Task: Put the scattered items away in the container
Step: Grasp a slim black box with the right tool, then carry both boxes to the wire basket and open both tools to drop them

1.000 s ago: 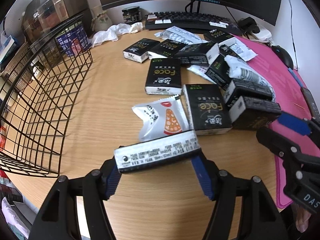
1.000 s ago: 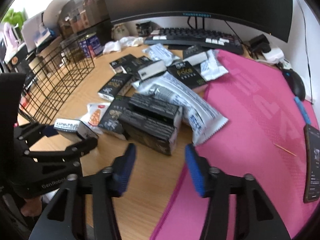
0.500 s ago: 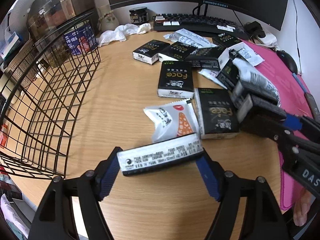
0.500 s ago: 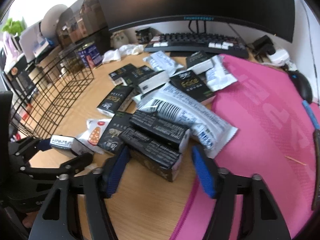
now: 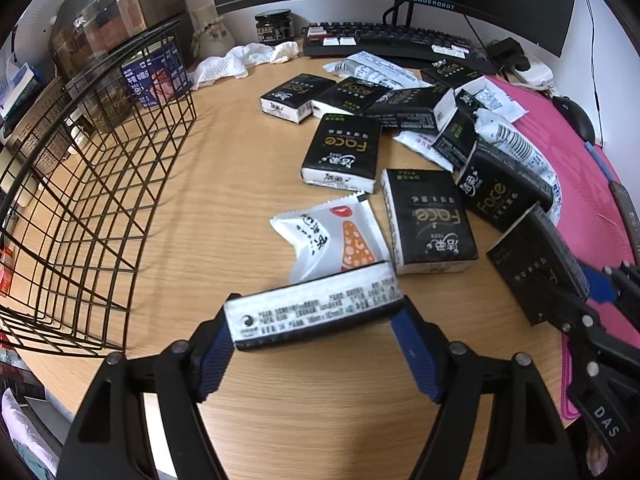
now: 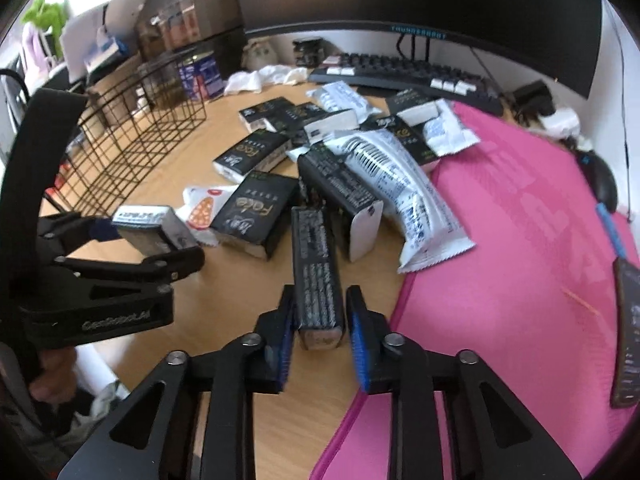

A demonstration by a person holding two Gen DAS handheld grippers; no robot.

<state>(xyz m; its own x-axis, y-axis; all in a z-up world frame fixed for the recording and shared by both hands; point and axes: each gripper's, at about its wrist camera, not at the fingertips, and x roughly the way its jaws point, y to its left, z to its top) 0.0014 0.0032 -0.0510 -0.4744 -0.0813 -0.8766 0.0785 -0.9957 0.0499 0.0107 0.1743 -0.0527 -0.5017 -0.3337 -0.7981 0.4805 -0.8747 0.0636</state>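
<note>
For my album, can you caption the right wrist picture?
Right gripper closing around a black pack beside the pink mat.

My desk: pale matt wood-grain desktop (image 5: pixel 240 184); black wire-metal basket (image 5: pixel 100 184); glossy black film-wrapped tissue packs (image 5: pixel 430 222); pink woven-cloth mat (image 6: pixel 520 240); crumpled white cloth (image 5: pixel 248 60).

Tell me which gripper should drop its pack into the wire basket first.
Left. The left gripper already holds a tissue pack right beside the wire basket. The right gripper is just closing on a pack farther off, near the pink mat.
</note>
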